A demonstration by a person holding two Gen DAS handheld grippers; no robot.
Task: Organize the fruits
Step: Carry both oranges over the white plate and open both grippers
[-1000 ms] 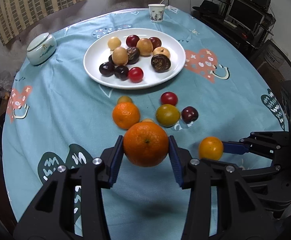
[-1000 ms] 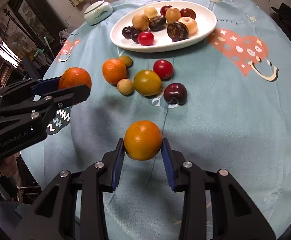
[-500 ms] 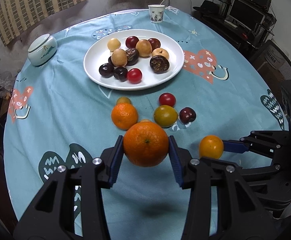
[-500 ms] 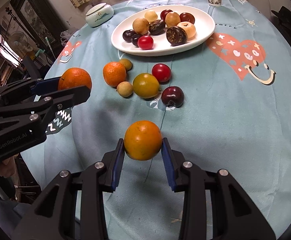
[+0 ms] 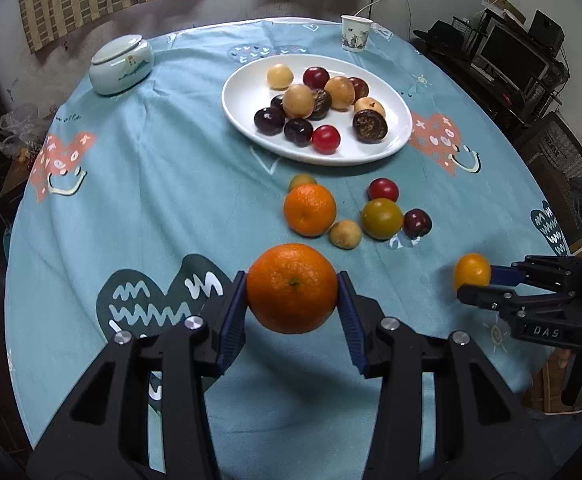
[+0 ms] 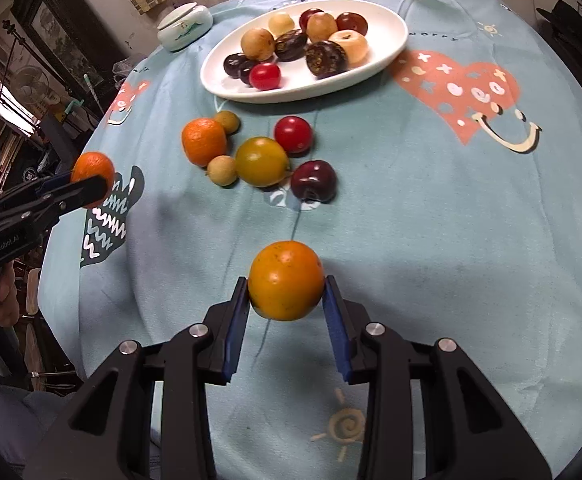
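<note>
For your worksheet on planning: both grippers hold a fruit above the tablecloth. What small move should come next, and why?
Probably carry the left gripper forward toward the white plate. It is shut on the large orange, held off the cloth, and the plate's near rim shows bare space. The right gripper, shut on the yellow-orange fruit, can follow.

The tabletop [image 5: 163, 184] is covered in matt printed cloth. A glossy white ceramic plate [image 5: 395, 148] is seen. Matt black plastic forms the left claw [image 5: 292, 300], with ribbed blue pads [image 5: 233, 320] pressed against a dimpled orange [image 5: 292, 288].
</note>
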